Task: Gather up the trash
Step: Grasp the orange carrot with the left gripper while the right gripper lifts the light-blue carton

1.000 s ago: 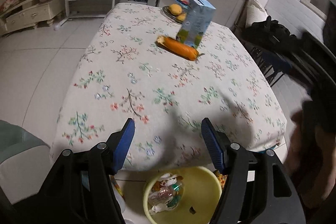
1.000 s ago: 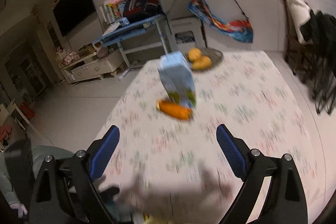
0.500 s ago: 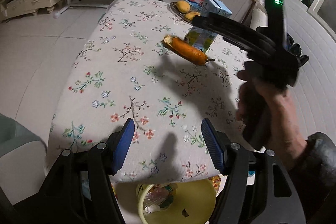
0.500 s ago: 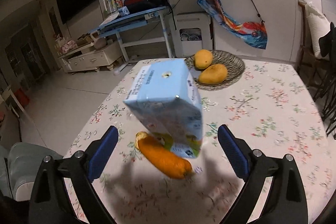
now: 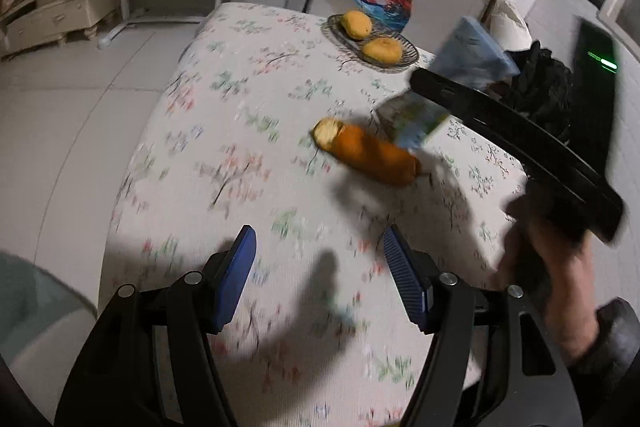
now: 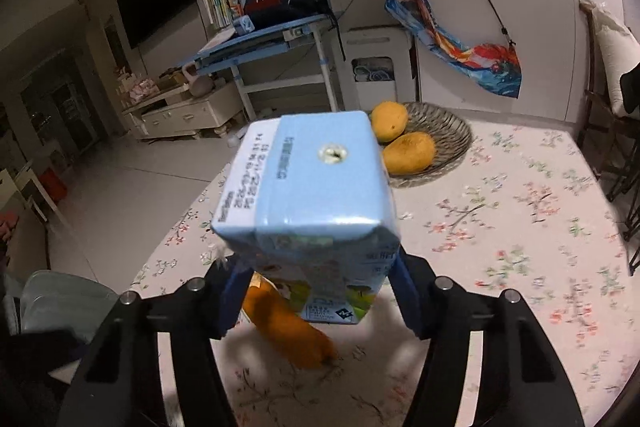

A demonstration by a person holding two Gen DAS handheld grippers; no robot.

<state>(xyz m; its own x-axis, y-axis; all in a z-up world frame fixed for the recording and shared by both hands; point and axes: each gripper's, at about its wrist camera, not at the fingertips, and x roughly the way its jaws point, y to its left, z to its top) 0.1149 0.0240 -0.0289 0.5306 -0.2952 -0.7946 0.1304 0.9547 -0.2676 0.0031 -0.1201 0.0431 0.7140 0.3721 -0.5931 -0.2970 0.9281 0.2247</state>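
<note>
While closing on carton (image 6: 310, 195), right gripper (image 6: 316, 291) near middle of table (image 6: 520, 227) | left gripper (image 5: 318, 283) released, empty | left to do: carton, orange peel (image 5: 368, 155) beside it.

A pale blue carton (image 6: 316, 187) with a green-printed base is seen; beside it, an orange peel (image 5: 370, 153). White cloth (image 5: 240, 163) is patterned with pink and green sprigs. Yellow mangoes (image 6: 408, 151) are shown far right in a grey dish (image 6: 448, 135). Blue pads (image 5: 236, 279) are fitted on black arms.
</note>
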